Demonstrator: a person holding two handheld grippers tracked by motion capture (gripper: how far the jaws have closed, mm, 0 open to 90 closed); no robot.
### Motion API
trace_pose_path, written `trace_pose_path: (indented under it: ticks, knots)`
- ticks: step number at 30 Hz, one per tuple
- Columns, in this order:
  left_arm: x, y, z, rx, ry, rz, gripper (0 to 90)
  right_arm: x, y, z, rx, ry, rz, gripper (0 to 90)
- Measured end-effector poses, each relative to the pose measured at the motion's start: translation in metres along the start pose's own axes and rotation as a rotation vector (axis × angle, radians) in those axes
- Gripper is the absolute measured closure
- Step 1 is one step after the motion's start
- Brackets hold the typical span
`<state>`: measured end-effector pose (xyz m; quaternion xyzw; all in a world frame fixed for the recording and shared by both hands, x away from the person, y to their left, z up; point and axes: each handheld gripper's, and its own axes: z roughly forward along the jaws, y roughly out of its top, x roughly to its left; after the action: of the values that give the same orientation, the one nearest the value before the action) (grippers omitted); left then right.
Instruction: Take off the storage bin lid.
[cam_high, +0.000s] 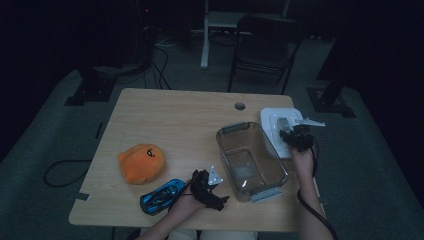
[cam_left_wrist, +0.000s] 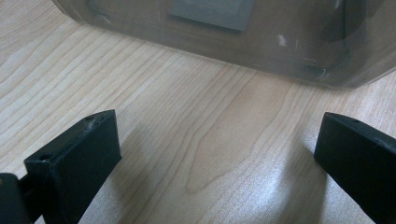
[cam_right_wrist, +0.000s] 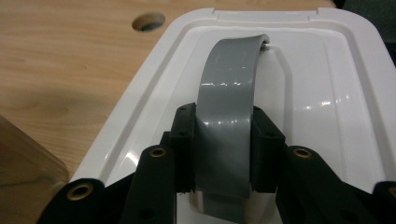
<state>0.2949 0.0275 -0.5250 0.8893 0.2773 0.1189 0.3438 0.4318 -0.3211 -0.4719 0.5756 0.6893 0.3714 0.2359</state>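
A white lid (cam_high: 270, 118) (cam_right_wrist: 322, 93) lies flat at the table's right edge, with a grey arched handle (cam_high: 283, 123) (cam_right_wrist: 233, 70) on top. My right gripper (cam_high: 293, 136) (cam_right_wrist: 223, 135) is shut on that handle, one pad pressing each side of the strap. A clear plastic bin (cam_high: 250, 160) (cam_left_wrist: 261, 42) stands open just left of the lid. My left gripper (cam_high: 219, 192) (cam_left_wrist: 215, 154) rests low near the table's front edge, facing the bin's near wall. Its jaws stand wide open with only bare wood between them.
An orange plush toy (cam_high: 142, 162) and a blue toy car (cam_high: 162, 195) lie at the front left of the wooden table (cam_high: 175, 120). A cable hole (cam_high: 240, 106) (cam_right_wrist: 148, 21) sits behind the bin. A dark chair (cam_high: 265, 40) stands beyond the table.
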Motion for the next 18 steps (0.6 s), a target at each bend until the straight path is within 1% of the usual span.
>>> trace_pose_path:
  ticks: [4,5,8,11,13,17,18]
  knots:
    - [0.0,0.0,0.0,0.001,0.0,0.0,0.9,0.0,-0.005,0.006,0.01,0.004,0.005,68.0]
    - [0.0,0.0,0.0,-0.001,0.0,0.0,0.9,0.0,-0.009,0.012,0.019,0.008,0.004,68.0]
    - [0.0,0.0,0.0,-0.001,0.0,0.0,0.9,0.0,-0.013,0.016,0.022,0.01,0.003,68.0]
    - [0.0,0.0,0.0,-0.001,0.0,0.0,0.9,0.001,-0.016,0.019,0.027,0.03,0.005,67.9]
    - [0.0,0.0,0.0,0.0,0.0,0.0,0.9,0.002,-0.019,0.022,0.035,0.028,0.0,67.9]
    - [0.0,0.0,0.0,0.001,0.0,0.0,0.9,0.001,-0.022,0.025,0.039,0.038,0.009,67.9]
    - [0.0,0.0,0.0,0.001,0.0,0.0,0.9,0.001,-0.023,0.026,0.043,0.035,0.007,67.9]
